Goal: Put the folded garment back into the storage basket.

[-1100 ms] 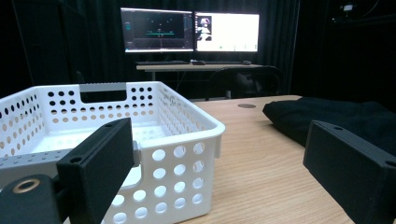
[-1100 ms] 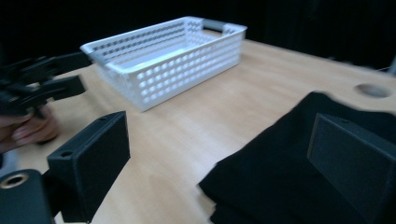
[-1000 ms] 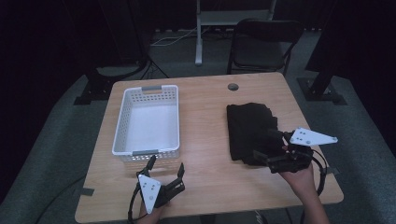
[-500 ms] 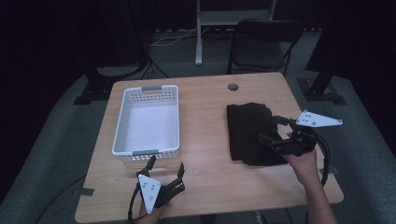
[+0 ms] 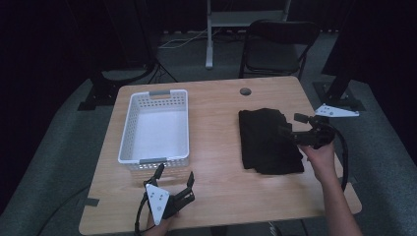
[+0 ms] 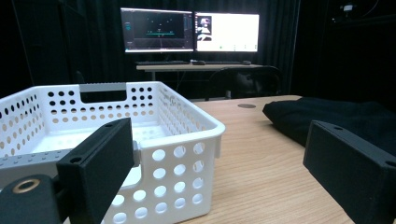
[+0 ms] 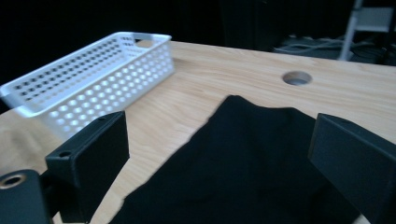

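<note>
Black cloth [image 5: 268, 140] lies folded on the right half of the surface [image 5: 216, 113], well apart from the white basket [image 5: 156, 125]. Over the last second my right claw [image 5: 291, 129] has swung from the cloth's near corner up along its right edge; its jaws are spread wide over the fabric, gripping nothing. I judge a pinch comes next. My left claw [image 5: 174, 178] has stayed put, open and empty.

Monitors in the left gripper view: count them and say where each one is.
2. Both stand side by side on the desk beyond the table: a dark monitor on the left, a bright monitor on the right. Others may be hidden in the dark.
</note>
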Demonstrator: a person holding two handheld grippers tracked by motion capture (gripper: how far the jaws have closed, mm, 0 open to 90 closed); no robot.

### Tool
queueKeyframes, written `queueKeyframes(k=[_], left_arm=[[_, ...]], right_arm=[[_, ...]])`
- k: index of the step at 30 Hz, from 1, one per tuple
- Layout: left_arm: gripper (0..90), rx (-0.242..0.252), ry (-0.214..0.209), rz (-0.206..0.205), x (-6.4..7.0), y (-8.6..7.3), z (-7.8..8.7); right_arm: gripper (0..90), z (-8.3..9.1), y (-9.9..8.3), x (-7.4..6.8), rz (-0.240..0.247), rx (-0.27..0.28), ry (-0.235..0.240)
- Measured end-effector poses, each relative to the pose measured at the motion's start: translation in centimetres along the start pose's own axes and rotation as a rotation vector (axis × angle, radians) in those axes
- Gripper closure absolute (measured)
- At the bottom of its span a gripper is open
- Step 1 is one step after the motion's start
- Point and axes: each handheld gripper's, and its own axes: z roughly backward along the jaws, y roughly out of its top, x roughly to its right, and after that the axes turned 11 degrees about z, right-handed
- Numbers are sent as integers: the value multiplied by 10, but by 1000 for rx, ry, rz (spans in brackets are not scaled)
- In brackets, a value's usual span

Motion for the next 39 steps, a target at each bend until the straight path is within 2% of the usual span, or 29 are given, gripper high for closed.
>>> queueKeyframes(k=[6,14,22,39], left_arm=[[102,-1,0,-1,0,0,0],[102,0,-1,0,0,0,0],[102,0,-1,0,0,0,0],[102,0,-1,0,0,0,0]], right_arm=[[53,-11,-4,14,-23,-43,-28],[52,-27,-16,28,-70,-104,-42],[53,-36,-27,44,-135,-132,-47],[53,-57,-56,62,-239,-201,-67]])
